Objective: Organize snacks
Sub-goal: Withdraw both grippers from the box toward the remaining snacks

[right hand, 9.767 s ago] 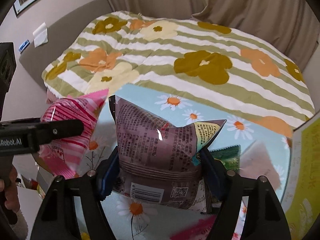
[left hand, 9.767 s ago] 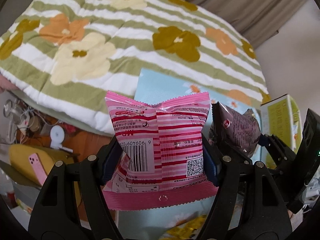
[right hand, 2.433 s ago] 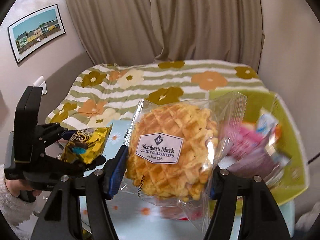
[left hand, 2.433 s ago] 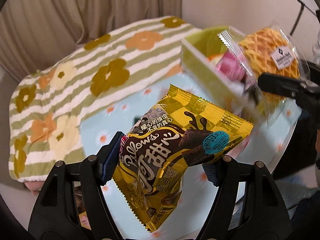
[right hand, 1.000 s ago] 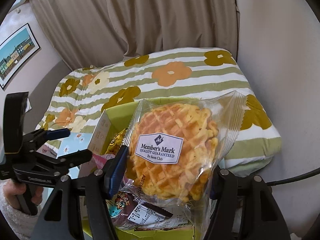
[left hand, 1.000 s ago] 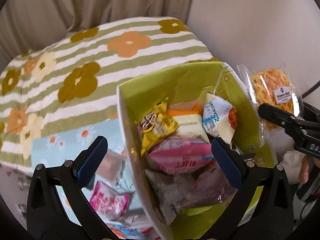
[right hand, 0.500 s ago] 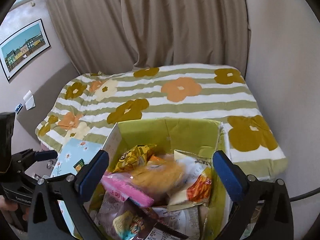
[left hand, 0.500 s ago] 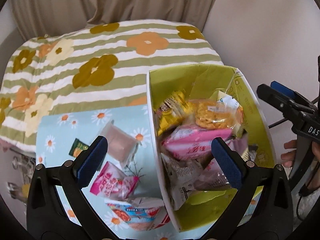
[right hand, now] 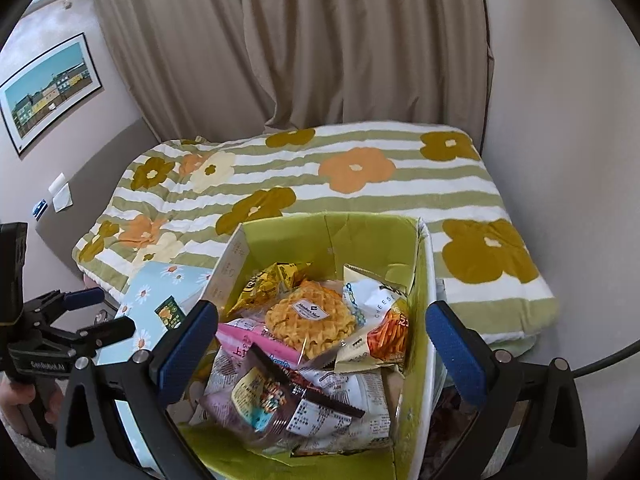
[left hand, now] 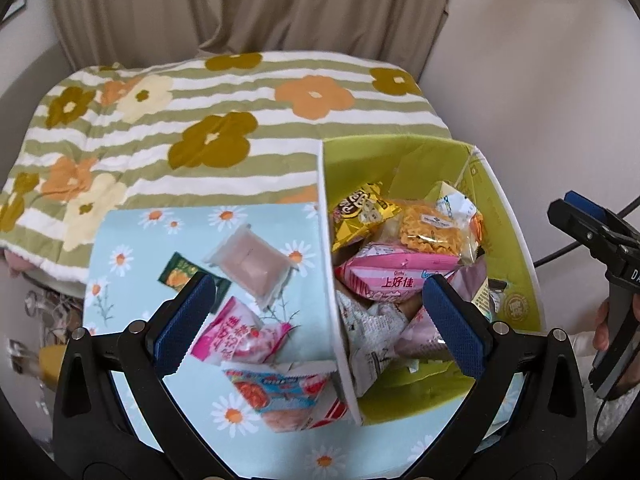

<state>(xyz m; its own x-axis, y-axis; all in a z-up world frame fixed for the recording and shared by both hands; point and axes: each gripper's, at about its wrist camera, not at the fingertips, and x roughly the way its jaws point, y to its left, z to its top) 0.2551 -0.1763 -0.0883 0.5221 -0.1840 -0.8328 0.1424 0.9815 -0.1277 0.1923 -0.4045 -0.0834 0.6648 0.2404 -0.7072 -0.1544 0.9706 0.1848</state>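
1. Both grippers hang empty above the scene. The left gripper [left hand: 320, 316] has its jaws spread wide with nothing between them, and the right gripper [right hand: 322, 340] is just as wide open and holds nothing.
2. The green box [left hand: 516, 240] stands on the daisy-print table [left hand: 132, 240] and is already piled with snacks: the waffle pack [right hand: 310, 318] lies on top, beside a yellow chocolate bag [left hand: 362, 214] and above a pink packet [left hand: 396, 276].
3. Four snacks are not yet boxed, all on the table left of the box: a pale pink pouch [left hand: 250, 262], a small dark green sachet [left hand: 182, 276], a pink strawberry bag [left hand: 236, 334] and a red-and-blue pack [left hand: 280, 396] against the box wall.
4. Judging by this, a drop-off is finished and the next pick is due: the left gripper is nearer, so it probably should drop down and close on one loose pack.
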